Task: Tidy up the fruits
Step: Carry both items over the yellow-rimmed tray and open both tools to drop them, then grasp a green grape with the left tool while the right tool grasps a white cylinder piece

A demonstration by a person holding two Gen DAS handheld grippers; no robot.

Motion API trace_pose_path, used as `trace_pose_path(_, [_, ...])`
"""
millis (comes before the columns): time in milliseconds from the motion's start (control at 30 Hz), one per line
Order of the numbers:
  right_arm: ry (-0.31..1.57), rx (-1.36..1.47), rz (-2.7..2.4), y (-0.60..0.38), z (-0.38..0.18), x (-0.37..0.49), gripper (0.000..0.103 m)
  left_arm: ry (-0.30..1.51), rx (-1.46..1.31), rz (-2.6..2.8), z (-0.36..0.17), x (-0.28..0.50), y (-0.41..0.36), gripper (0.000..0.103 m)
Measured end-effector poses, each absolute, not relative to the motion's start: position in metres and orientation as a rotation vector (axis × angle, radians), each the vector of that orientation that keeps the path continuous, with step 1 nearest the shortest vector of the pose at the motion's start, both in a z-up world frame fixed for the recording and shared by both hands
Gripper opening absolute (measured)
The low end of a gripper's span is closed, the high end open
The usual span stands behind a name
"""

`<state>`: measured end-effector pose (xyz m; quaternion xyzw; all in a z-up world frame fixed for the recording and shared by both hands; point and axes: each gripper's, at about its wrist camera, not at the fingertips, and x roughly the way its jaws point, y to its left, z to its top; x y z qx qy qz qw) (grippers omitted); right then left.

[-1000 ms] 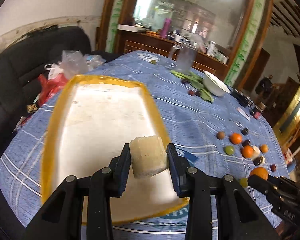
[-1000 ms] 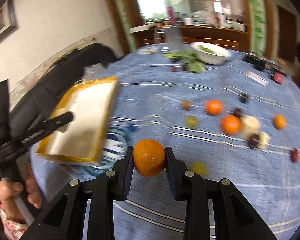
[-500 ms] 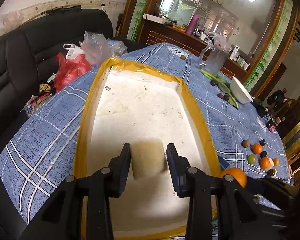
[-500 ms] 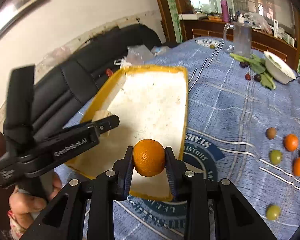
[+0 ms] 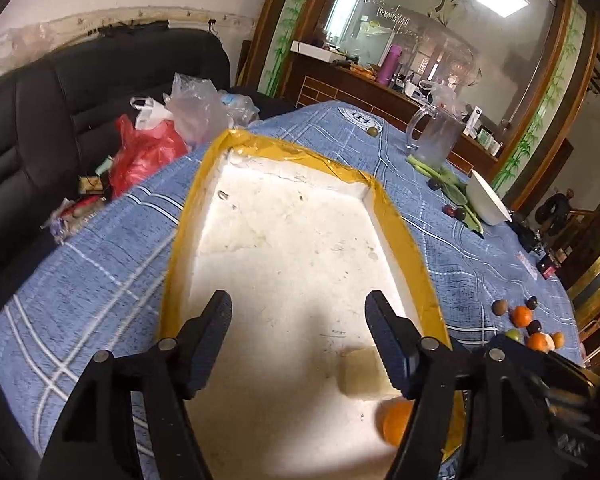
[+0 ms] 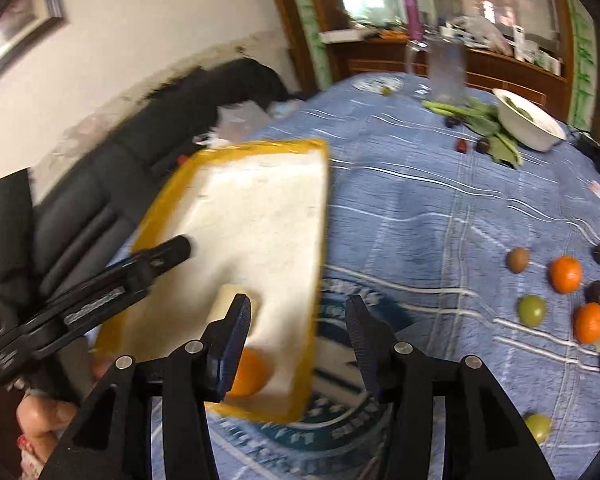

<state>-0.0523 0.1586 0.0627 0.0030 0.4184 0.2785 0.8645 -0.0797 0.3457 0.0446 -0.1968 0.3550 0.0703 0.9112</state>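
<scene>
A white foam tray with a yellow rim (image 5: 400,224) (image 6: 316,184) lies on the blue cloth. In its near right corner sit a pale cream fruit chunk (image 5: 360,372) (image 6: 228,300) and an orange (image 5: 396,420) (image 6: 250,374), both lying loose. My left gripper (image 5: 298,312) hangs over the tray; its jaws are opening, with nothing between them. My right gripper (image 6: 296,320) hovers over the tray's near corner; its jaws are opening too, and the orange rests below its left finger, free of the pads. The left gripper's finger (image 6: 168,252) shows in the right wrist view.
Several loose fruits lie on the cloth to the right: oranges (image 6: 566,274), green ones (image 6: 532,310), dark plums (image 6: 596,292). A white bowl (image 6: 528,124), leafy greens and a clear jug (image 5: 436,136) stand at the back. Plastic bags (image 5: 148,148) and a black sofa are on the left.
Both grippers have opened. The cream chunk dropped from the left gripper and the orange from the right; both now lie in the tray's near corner.
</scene>
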Motion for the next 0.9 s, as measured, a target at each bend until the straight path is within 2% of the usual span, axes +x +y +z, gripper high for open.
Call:
trace_pose_path(67, [0.895, -0.024, 0.554, 0.169, 0.058, -0.038, 0.052, 0.721, -0.394, 0.154, 0.045, -0.079, 0.344, 0.069])
trace_pose_path(133, [0.907, -0.05, 0.543, 0.18, 0.052, -0.025, 0.039, 0.725, -0.377, 0.164, 0.044, -0.076, 0.342, 0.069])
trace_pose_path(167, [0.92, -0.061, 0.541, 0.185, 0.047, -0.02, 0.036, 0.724, -0.366, 0.172, 0.043, -0.074, 0.341, 0.069])
trace_pose_path(200, [0.935, -0.063, 0.537, 0.188, 0.044, -0.016, 0.03, 0.727, -0.353, 0.182, 0.043, -0.072, 0.34, 0.071])
trace_pose_path(233, [0.953, -0.056, 0.534, 0.19, 0.039, -0.012, 0.018, 0.73, -0.345, 0.187, 0.042, -0.071, 0.34, 0.072])
trace_pose_path(300, [0.978, -0.028, 0.523, 0.188, 0.032, -0.006, 0.009, 0.739, -0.328, 0.196, 0.042, -0.067, 0.339, 0.073])
trace_pose_path(533, [0.975, 0.051, 0.465, 0.16, 0.03, -0.026, 0.008, 0.759, -0.282, 0.179, 0.037, -0.054, 0.331, 0.073])
trace_pose_path(667, [0.968, 0.024, 0.466, 0.151, 0.033, -0.037, 0.013, 0.784, -0.268, 0.166, 0.037, -0.049, 0.324, 0.073])
trace_pose_path(767, [0.909, 0.147, 0.511, 0.112, 0.053, -0.049, 0.013, 0.735, -0.332, 0.167, 0.054, -0.071, 0.327, 0.074])
trace_pose_path(833, [0.867, 0.165, 0.493, 0.081, 0.068, -0.058, 0.014, 0.705, -0.303, 0.172, 0.069, -0.083, 0.322, 0.078])
trace_pose_path(900, [0.825, 0.173, 0.432, 0.041, 0.08, -0.065, 0.015, 0.69, -0.286, 0.149, 0.084, -0.094, 0.311, 0.096])
